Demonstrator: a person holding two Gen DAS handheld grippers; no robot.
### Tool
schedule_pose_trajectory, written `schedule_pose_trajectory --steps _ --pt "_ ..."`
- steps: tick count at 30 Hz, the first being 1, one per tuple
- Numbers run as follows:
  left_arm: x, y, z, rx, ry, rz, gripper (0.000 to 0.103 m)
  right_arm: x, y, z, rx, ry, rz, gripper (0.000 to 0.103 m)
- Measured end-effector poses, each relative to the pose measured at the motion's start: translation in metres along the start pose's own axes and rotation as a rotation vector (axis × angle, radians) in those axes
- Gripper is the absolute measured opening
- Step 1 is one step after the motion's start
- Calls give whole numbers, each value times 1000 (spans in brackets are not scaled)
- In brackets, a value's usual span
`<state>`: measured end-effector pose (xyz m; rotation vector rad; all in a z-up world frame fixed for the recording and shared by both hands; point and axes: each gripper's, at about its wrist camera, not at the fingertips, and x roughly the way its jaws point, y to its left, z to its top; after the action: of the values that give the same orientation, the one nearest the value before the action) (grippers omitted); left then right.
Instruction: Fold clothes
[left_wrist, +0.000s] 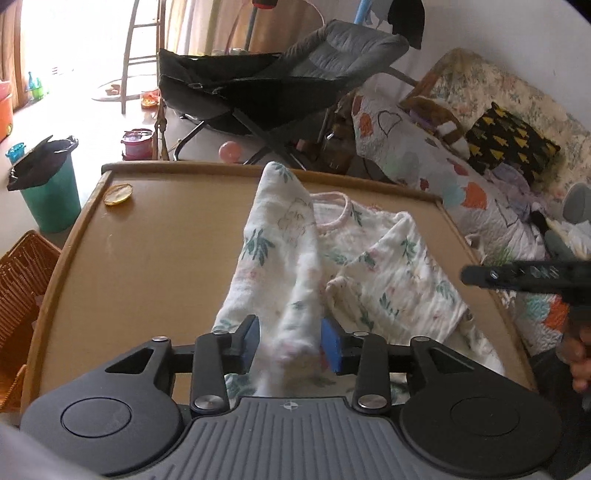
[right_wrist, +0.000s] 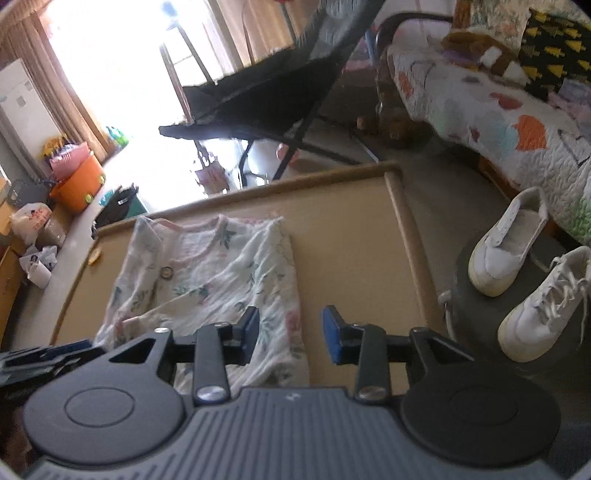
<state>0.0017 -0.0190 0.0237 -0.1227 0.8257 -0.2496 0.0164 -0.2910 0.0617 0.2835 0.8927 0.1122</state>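
The garment (right_wrist: 207, 273), a small crinkled white cotton top printed with green leaves and faint pink flowers and edged in pink at the neck, lies on the tan surface (left_wrist: 155, 258), which has a raised wooden rim. In the left wrist view one fold of it rises in a soft peak and trails down between the blue pads of the left gripper (left_wrist: 290, 341); the jaws stand partly apart and the pads do not seem to press the cloth. The right gripper (right_wrist: 291, 334) is likewise partly open, with nothing held, over the garment's right edge. An amber, oval object (left_wrist: 118, 194) sits near the far left corner. Beyond the surface stand a green bin (left_wrist: 50, 197), a wicker basket (left_wrist: 22, 295), a dark folding chair (left_wrist: 280, 81), a quilted bed (left_wrist: 424, 158) and white sneakers (right_wrist: 532, 273).
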Motion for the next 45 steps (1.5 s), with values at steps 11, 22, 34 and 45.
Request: schedule_pose_trajectory --steps 11,22,34,45 --pt "-1 8 -3 -46 18 -8 40 30 13 -1 -42 56 -28 24" --pt "-3 14 -5 -80 27 -1 40 14 40 0 -201 -38 -48 5" --pt "-12 19 -3 -139 6 -8 40 17 101 -21 -593 -71 -66 5" --pt "-11 20 -6 -132 20 -28 40 30 126 -36 -721 -44 -41 5"
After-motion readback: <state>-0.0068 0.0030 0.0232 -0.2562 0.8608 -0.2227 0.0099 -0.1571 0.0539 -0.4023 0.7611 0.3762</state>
